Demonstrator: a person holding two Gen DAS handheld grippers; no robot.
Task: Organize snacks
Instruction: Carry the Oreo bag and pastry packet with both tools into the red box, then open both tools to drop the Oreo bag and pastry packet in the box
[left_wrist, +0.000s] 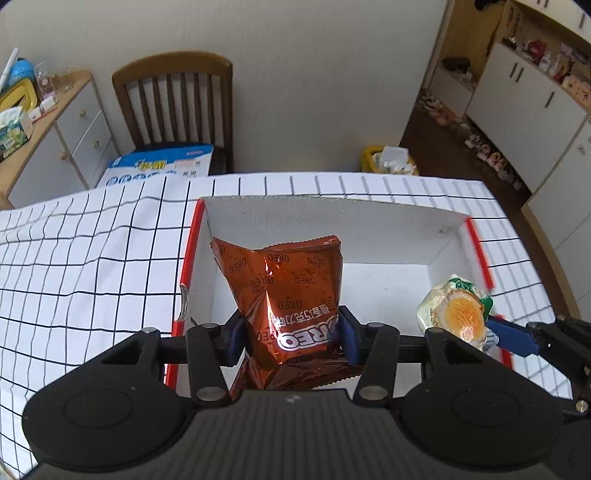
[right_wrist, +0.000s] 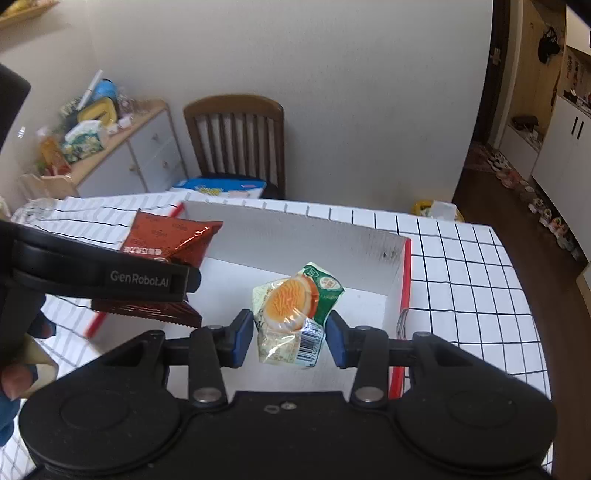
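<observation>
**Surroundings Beyond the Table**

A wooden slat-back chair (left_wrist: 173, 103) is set against the wall, with a blue-and-white carton (left_wrist: 162, 168) leaned at it. A cluttered sideboard (left_wrist: 55, 129) is seen left; shoes (left_wrist: 487, 155) are lined along the floor (right side).

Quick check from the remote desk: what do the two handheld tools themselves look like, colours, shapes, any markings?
Both are matte black. The left tool and the right tool each have blue pads on the fingers, silver pivot pins, two round discs and a ribbed centre. White "GenRobot.AI" lettering runs along the left tool's side. No cables show.
</observation>
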